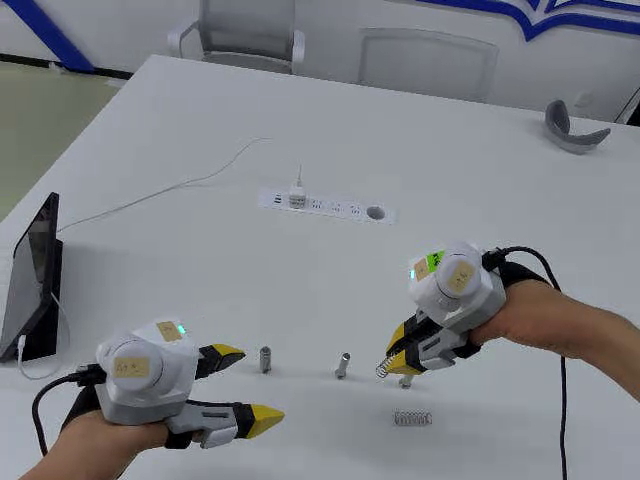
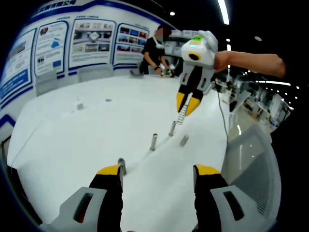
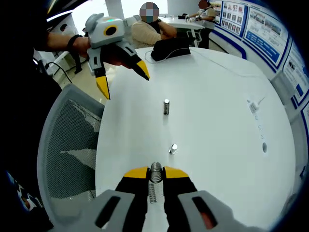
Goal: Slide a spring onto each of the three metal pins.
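Observation:
Three short metal pins stand in a row on the white table: one (image 1: pixel 265 359) on the left, one (image 1: pixel 343 365) in the middle, and one (image 1: pixel 405 381) half hidden under my right gripper (image 1: pixel 400 362). That gripper is shut on a spring (image 1: pixel 383 369), which hangs just above the right pin. Its own view has the spring (image 3: pixel 155 170) pinched between the yellow tips, with two pins (image 3: pixel 173 149) (image 3: pixel 166 107) ahead. A second spring (image 1: pixel 412 418) lies loose on the table nearby. My left gripper (image 1: pixel 247 387) is open beside the left pin (image 2: pixel 121 166), holding nothing.
A white power strip (image 1: pixel 325 206) with a plugged cable lies mid-table. A dark tablet (image 1: pixel 35 270) stands at the left edge. A grey curved object (image 1: pixel 572 125) rests far right. Chairs (image 1: pixel 245 30) line the far side. A mesh chair (image 3: pixel 67 145) is close behind.

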The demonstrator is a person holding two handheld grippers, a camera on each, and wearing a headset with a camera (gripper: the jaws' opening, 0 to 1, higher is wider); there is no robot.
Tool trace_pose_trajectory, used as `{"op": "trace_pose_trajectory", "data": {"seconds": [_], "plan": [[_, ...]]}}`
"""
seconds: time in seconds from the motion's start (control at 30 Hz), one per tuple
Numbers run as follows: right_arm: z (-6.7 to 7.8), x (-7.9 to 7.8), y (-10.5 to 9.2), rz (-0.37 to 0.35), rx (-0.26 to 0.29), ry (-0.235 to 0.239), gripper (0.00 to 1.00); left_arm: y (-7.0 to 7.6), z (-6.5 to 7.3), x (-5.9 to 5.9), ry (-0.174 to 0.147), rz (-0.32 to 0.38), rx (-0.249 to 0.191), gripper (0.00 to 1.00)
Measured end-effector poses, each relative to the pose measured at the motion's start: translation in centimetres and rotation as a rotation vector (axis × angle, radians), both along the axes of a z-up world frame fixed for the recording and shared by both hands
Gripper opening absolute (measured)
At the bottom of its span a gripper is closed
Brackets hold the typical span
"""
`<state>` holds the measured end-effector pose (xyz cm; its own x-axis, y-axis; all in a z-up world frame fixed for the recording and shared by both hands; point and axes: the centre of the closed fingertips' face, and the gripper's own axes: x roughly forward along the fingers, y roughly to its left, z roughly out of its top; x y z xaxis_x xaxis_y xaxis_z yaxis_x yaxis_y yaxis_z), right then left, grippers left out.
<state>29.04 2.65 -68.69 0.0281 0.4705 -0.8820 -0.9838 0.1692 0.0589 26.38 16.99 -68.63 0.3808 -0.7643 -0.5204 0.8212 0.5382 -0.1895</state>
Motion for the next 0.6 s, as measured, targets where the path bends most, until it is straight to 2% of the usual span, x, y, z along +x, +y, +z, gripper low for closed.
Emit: {"op": "trace_pose_trajectory", "data": {"seconds": [0.6], "plan": [[-1.8,2.7,1.8,0.023,-0.036,-0.010,0.12,3.6,-1.3,-0.3,0.040,0.099,0.012,0.67]]}}
